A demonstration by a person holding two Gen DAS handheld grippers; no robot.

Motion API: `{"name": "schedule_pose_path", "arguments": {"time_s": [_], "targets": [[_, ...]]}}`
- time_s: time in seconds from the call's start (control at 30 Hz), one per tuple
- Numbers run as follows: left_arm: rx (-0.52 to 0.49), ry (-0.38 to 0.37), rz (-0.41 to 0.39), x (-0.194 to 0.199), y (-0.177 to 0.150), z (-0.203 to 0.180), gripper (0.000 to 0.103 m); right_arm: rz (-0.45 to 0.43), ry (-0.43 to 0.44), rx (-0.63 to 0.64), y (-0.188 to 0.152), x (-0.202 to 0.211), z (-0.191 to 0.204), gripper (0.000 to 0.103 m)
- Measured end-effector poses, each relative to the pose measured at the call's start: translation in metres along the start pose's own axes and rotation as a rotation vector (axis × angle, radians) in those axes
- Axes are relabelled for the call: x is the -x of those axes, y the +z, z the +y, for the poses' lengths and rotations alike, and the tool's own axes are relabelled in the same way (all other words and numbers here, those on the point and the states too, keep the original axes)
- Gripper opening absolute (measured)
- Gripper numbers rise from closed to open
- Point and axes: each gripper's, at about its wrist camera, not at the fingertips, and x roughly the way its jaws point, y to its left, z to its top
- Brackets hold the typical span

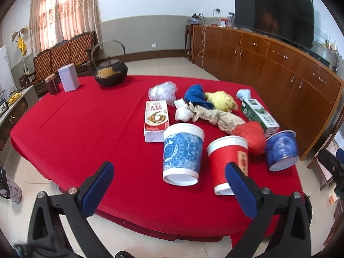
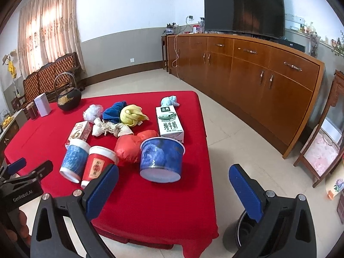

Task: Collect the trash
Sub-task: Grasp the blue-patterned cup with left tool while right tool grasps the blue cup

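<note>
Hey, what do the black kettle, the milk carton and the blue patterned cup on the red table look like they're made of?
Black kettle: looks like cast iron, dull dark body, gold motif, thin metal hoop handle.
Milk carton: coated paperboard, going by its crisp folded edges and printed faces.
Blue patterned cup: probably paper, matte printed wall with a white rolled rim; it lies tipped on its side.

The right finger of the left gripper (image 1: pixel 169 177) covers the lower corner of the red paper cup (image 1: pixel 229 163), and the label on that cup is too blurred to read. In the right wrist view the right gripper (image 2: pixel 174 179) hides most of the dark bin (image 2: pixel 238 234) on the floor, so its contents cannot be told. Small items on the wooden sideboard (image 2: pixel 247 64) beside the television (image 2: pixel 245 8) are too small to identify
</note>
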Motion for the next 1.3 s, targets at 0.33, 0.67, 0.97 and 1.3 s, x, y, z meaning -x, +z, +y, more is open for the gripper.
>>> {"name": "schedule_pose_path", "arguments": {"time_s": [0.33,0.67,0.97,1.3], "targets": [[-0.003,-0.003,0.038,-0.037,0.003,0.008,0.103,0.056,0.018,-0.011,0.010,-0.059,0.000,0.103],[-0.036,-0.023,0.063,-0.063,0.004,0.001,0.103,0.087,0.021,-0.010,0.012,-0.090,0.001,0.103],[-0.032,-0.058,0.087,-0.082,0.000,0.004,0.091,0.114,0.035,-0.025,0.008,-0.111,0.001,0.103],[-0.037,-0.149,0.111,-0.088,-0.008,-0.002,0.066,0.116,0.090,-0.016,0.003,-0.121,0.004,0.078]]}}
